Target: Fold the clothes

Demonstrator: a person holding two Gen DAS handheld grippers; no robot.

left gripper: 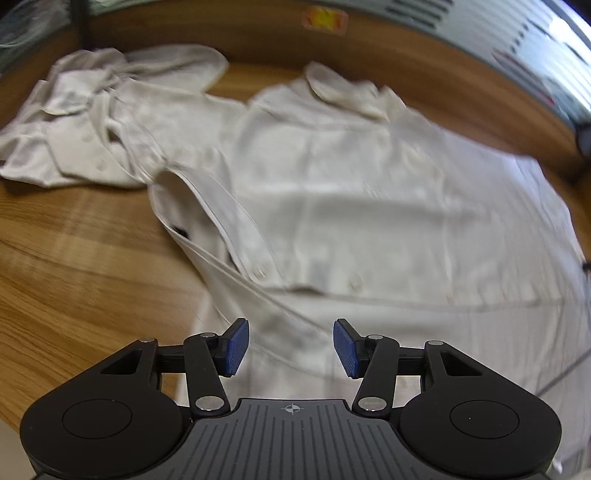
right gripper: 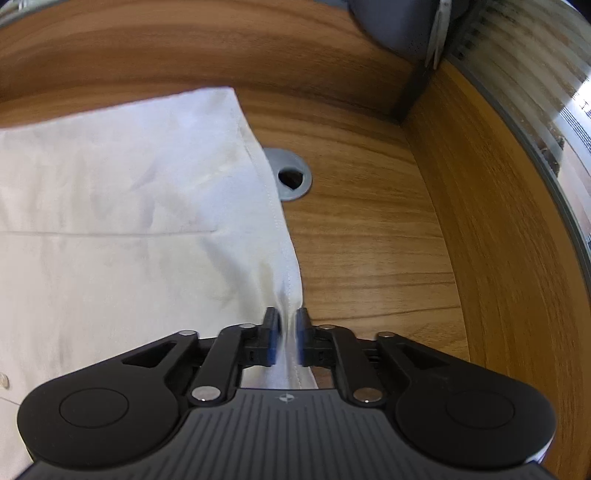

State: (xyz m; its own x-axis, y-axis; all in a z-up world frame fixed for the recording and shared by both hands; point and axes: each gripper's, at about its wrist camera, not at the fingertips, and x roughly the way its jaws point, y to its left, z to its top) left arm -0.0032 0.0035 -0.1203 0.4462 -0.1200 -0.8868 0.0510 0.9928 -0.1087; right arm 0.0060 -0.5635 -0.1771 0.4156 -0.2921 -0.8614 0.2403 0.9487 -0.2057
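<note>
Right gripper [right gripper: 287, 338] pads bracket bunched, prob. cotton shirt [right gripper: 129, 221] hem.

- No word, number or brand name is being shown legibly in either view.
- An orange and yellow sticker [left gripper: 325, 20] is being seen on the wooden back panel [left gripper: 258, 33] in the left wrist view; whatever is printed on it is being lost to blur.
- A small crosshair mark [left gripper: 293, 409] is being displayed on the ribbed grey body of the left gripper [left gripper: 291, 347]; no lettering is being carried beside it.
- The same kind of crosshair mark [right gripper: 285, 398] is being displayed on the body of the right gripper [right gripper: 287, 341], again without lettering.
</note>
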